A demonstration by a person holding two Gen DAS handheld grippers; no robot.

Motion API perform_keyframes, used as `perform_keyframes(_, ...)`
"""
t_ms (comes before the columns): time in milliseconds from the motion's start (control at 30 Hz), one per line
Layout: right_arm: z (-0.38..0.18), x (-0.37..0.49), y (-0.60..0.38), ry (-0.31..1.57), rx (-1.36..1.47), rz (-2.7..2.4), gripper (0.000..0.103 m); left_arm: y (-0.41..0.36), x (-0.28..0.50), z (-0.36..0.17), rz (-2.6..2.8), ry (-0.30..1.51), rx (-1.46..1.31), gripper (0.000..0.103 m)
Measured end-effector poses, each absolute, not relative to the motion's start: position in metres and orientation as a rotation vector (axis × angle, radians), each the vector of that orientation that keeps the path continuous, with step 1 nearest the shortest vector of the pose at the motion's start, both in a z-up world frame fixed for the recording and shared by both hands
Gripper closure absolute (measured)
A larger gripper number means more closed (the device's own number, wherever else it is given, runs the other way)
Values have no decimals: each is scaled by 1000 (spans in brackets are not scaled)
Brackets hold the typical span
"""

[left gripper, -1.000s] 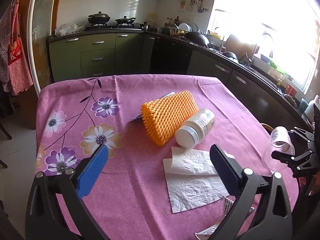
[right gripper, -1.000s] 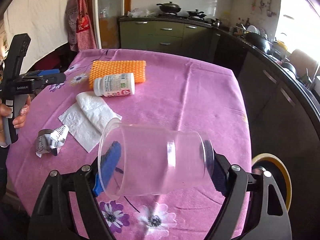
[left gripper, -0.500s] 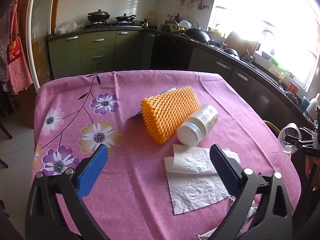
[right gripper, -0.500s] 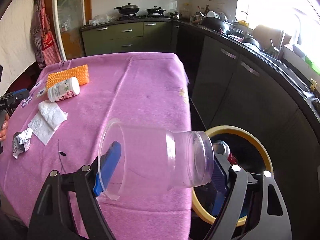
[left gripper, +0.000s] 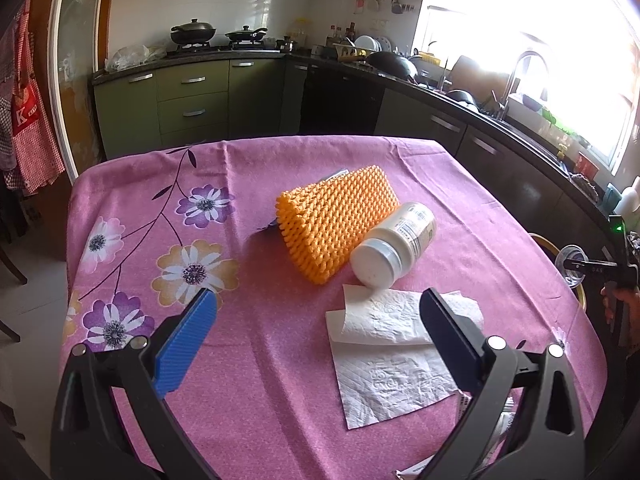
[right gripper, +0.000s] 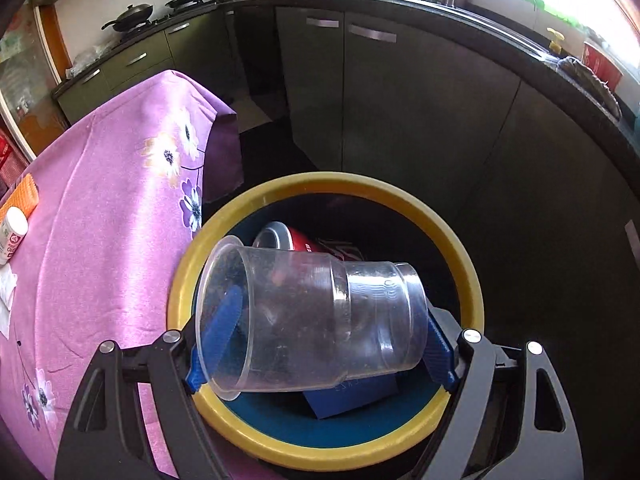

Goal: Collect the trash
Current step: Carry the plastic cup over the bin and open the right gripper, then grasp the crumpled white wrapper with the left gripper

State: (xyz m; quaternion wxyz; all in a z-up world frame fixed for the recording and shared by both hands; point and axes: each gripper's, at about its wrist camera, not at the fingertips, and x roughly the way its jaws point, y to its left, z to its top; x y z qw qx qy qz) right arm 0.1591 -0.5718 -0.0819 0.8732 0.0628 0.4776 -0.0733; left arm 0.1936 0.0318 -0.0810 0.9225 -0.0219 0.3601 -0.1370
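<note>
My right gripper (right gripper: 320,344) is shut on a clear plastic cup (right gripper: 312,320), held sideways right above a yellow-rimmed bin (right gripper: 460,248). A red can (right gripper: 288,238) and a blue box (right gripper: 352,396) lie inside the bin. My left gripper (left gripper: 316,344) is open and empty above the pink tablecloth (left gripper: 160,184). In front of it lie a white paper napkin (left gripper: 392,364), a white bottle (left gripper: 394,250) on its side and an orange sponge (left gripper: 332,220). A crumpled wrapper (left gripper: 416,468) peeks out at the bottom edge. The right gripper with the cup shows at the far right (left gripper: 576,266).
The bin stands on the floor beside the table's right edge, with dark kitchen cabinets (right gripper: 400,100) close behind it. The green cabinets and stove (left gripper: 192,92) are beyond the table's far edge. The bottle (right gripper: 12,236) and sponge (right gripper: 22,196) show at the left of the right wrist view.
My right gripper has carried the cup off the table to the right and down over the bin. My left gripper has stayed nearly still and open.
</note>
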Motion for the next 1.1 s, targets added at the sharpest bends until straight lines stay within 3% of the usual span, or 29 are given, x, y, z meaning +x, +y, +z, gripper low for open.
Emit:
perform_keyframes(200, -82, 170, -573, 1009, 87, -180, 21, 29, 193, -82, -288, 744, -34, 6)
perform_keyframes(267, -77, 172, -573, 999, 75, -220, 10, 29, 193, -82, -291, 745, -36, 7)
perform_keyframes(633, -42, 136, -575, 905, 68, -304, 10, 23, 190, -82, -303, 745, -8, 6)
perform_keyframes(1100, -14, 69, -489, 839, 49, -128, 10, 8, 175, -69, -422, 763, -20, 6)
